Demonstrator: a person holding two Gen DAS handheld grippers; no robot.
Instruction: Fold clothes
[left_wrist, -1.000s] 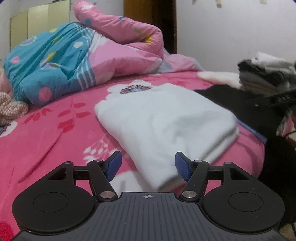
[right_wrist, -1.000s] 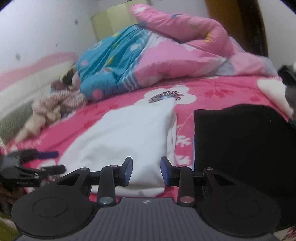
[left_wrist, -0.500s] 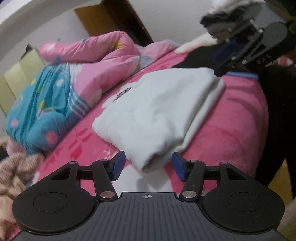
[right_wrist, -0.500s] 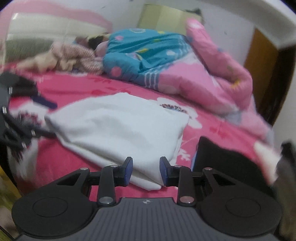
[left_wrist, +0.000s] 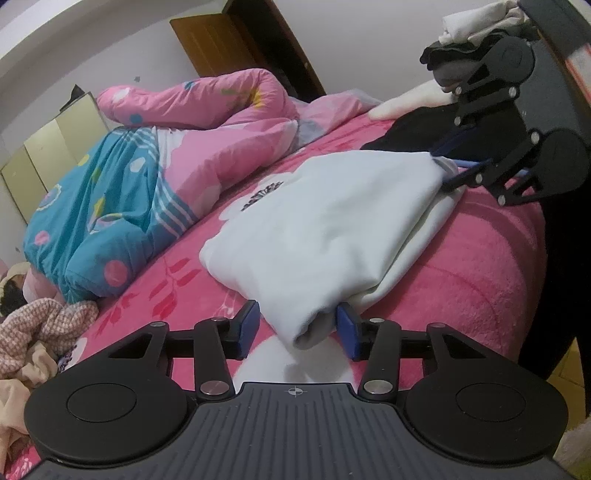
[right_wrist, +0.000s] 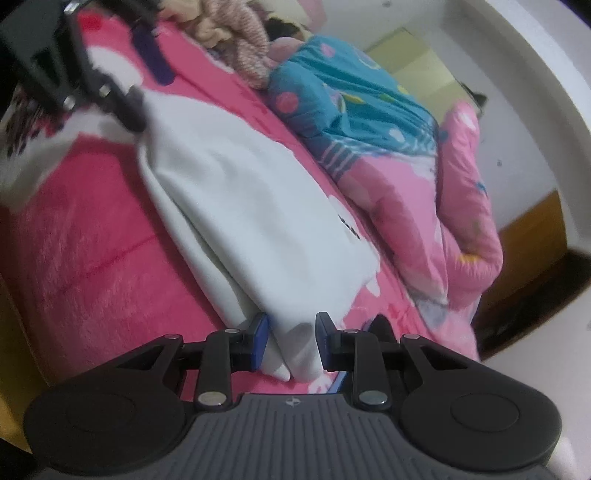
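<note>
The left tongs (left_wrist: 298, 330) stand partly apart and have just been closing, with the near left corner of the folded white garment (left_wrist: 325, 229) between the blue pads. The right pad (left_wrist: 347, 334) looks to touch the cloth; the left pad stands just clear of it, so there is no clamp yet.

The right tongs (right_wrist: 291, 339) are narrower, also just closing, astride the garment's near right corner (right_wrist: 295, 350). Both pads sit close against the layered edge, though blur makes it hard to tell whether they press.

The garment lies flat on the pink bed (left_wrist: 480, 280), near its front edge, spanning from one pair of tongs to the other. It is soft, thick, folded into a rough rectangle. A black cloth (left_wrist: 406, 136) lies beyond it on the right; a quilt (left_wrist: 147, 184), pink and teal, is heaped at the far left.
</note>
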